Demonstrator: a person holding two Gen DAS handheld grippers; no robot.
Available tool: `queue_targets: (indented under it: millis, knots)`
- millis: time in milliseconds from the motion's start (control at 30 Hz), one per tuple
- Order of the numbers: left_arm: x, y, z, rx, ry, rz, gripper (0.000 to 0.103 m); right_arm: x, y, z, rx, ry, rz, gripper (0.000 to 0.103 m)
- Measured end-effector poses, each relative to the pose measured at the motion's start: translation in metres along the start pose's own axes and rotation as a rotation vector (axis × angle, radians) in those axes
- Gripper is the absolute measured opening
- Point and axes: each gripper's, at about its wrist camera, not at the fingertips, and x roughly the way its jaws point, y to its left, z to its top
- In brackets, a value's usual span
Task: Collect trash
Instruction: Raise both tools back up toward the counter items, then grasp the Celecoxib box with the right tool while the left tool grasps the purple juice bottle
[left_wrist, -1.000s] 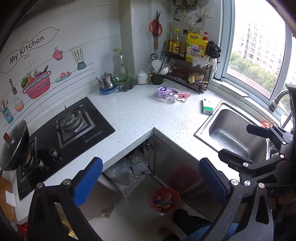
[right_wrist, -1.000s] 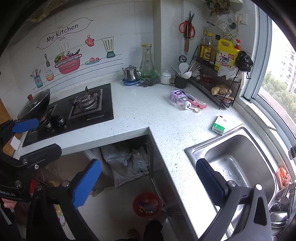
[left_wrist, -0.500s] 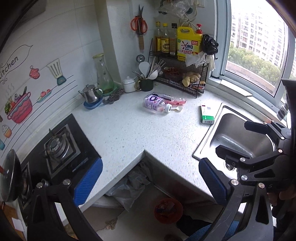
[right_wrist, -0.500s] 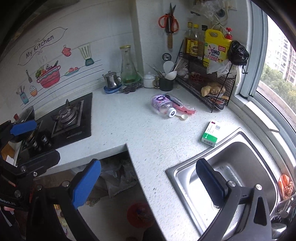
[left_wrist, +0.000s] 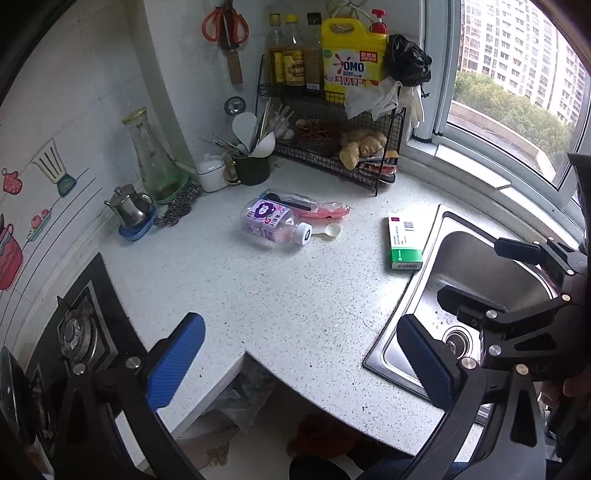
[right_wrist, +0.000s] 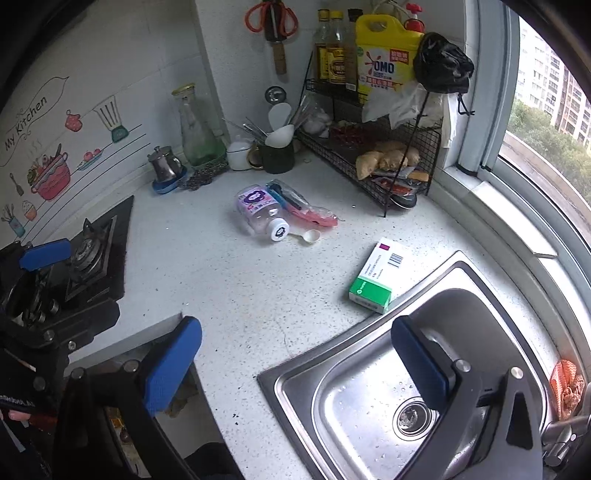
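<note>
Both grippers hover above the white speckled surface (left_wrist: 280, 295) of a corner kitchen. The left gripper (left_wrist: 301, 360) has its jaws spread wide with nothing between the blue pads, and the right gripper (right_wrist: 295, 354) is likewise wide open and empty, hanging over the near edge of the steel sink (right_wrist: 369, 373).

The trash lies on the surface ahead of them. A clear plastic bottle (left_wrist: 271, 225) with a purple label and white cap lies on its side near the back corner. A pink plastic wrapper (left_wrist: 325, 212) touches it on the far side, and a small white scoop (left_wrist: 327, 230) lies just beside the cap. A white and green box (right_wrist: 376, 278) lies flat beside the sink's left rim, well apart from the bottle.

A black wire rack (left_wrist: 332, 162) with bottles and a yellow detergent jug (left_wrist: 352, 61) stands in the corner, and a gas stove (left_wrist: 77, 332) sits at the left.
</note>
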Motion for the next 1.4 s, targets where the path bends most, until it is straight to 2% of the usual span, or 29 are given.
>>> queue_targets:
  millis: [33, 300, 500, 767, 1000, 1033, 1167, 1233, 1267, 1400]
  knots:
    - [0.007, -0.001, 0.005, 0.006, 0.008, -0.007, 0.103, 0.004, -0.005, 0.003, 0.018, -0.007, -0.035, 0.103]
    - [0.078, -0.007, 0.047, 0.046, 0.071, -0.073, 0.103, 0.046, -0.043, 0.025, 0.104, 0.06, -0.098, 0.103]
    - [0.146, -0.011, 0.07, 0.13, 0.127, -0.127, 0.103, 0.092, -0.071, 0.037, 0.197, 0.124, -0.17, 0.103]
    - [0.214, -0.003, 0.082, 0.143, 0.19, -0.17, 0.103, 0.157, -0.098, 0.044, 0.274, 0.196, -0.23, 0.103]
    - [0.236, 0.006, 0.081, 0.14, 0.21, -0.161, 0.103, 0.191, -0.108, 0.044, 0.252, 0.229, -0.258, 0.102]
    - [0.238, 0.008, 0.08, 0.131, 0.219, -0.166, 0.103, 0.194, -0.109, 0.043, 0.249, 0.237, -0.259, 0.101]
    - [0.244, 0.013, 0.073, 0.119, 0.235, -0.176, 0.103, 0.201, -0.106, 0.04, 0.233, 0.259, -0.247, 0.083]
    - [0.247, 0.016, 0.07, 0.118, 0.242, -0.174, 0.103, 0.204, -0.102, 0.039, 0.224, 0.267, -0.23, 0.077]
    - [0.248, 0.017, 0.068, 0.118, 0.244, -0.175, 0.103, 0.206, -0.1, 0.038, 0.225, 0.277, -0.206, 0.07]
    - [0.246, 0.024, 0.066, 0.12, 0.242, -0.168, 0.103, 0.202, -0.095, 0.035, 0.215, 0.276, -0.19, 0.067]
